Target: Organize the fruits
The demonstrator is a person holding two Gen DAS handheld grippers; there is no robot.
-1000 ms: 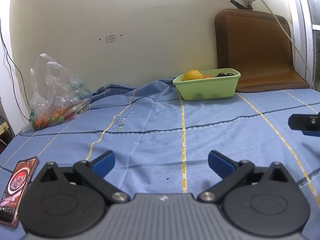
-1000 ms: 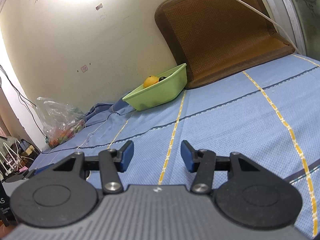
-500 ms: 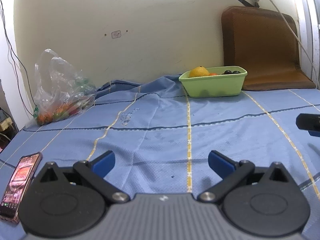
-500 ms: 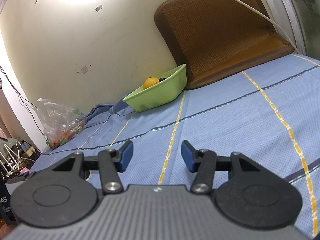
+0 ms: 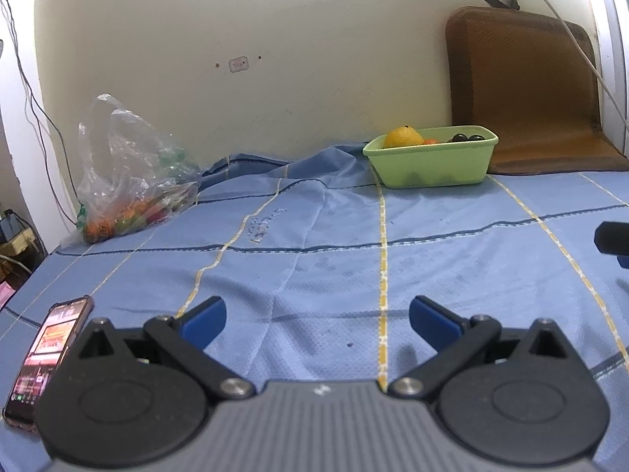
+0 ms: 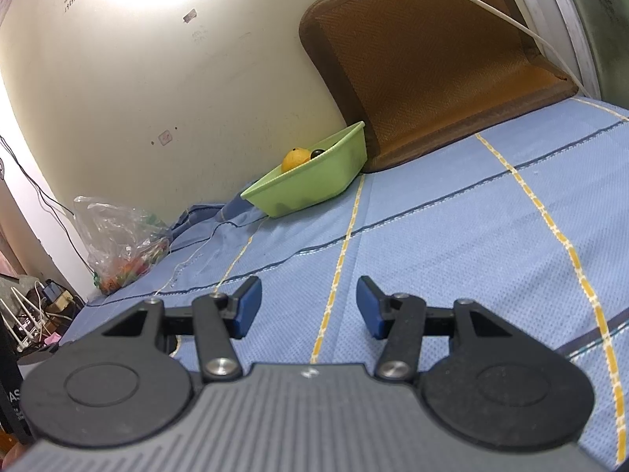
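A green plastic tub (image 5: 432, 167) stands at the far side of the blue cloth by the wall, with an orange (image 5: 403, 136) and dark round fruits (image 5: 468, 138) in it. It also shows in the right wrist view (image 6: 310, 185), with the orange (image 6: 295, 159) at its rim. A clear plastic bag of fruits (image 5: 129, 181) lies at the far left, also in the right wrist view (image 6: 122, 244). My left gripper (image 5: 317, 318) is open and empty, low over the cloth. My right gripper (image 6: 308, 306) is open and empty, well short of the tub.
A phone (image 5: 43, 358) with a lit screen lies on the cloth at my left gripper's left. A brown woven mat (image 5: 526, 90) leans on the wall behind the tub. The right gripper's tip (image 5: 613, 238) shows at the left view's right edge. Cables hang on the left wall.
The left gripper has shifted a little, so the tub and bag sit slightly lower and to the right in its view. The right gripper has barely moved. Both stay open.
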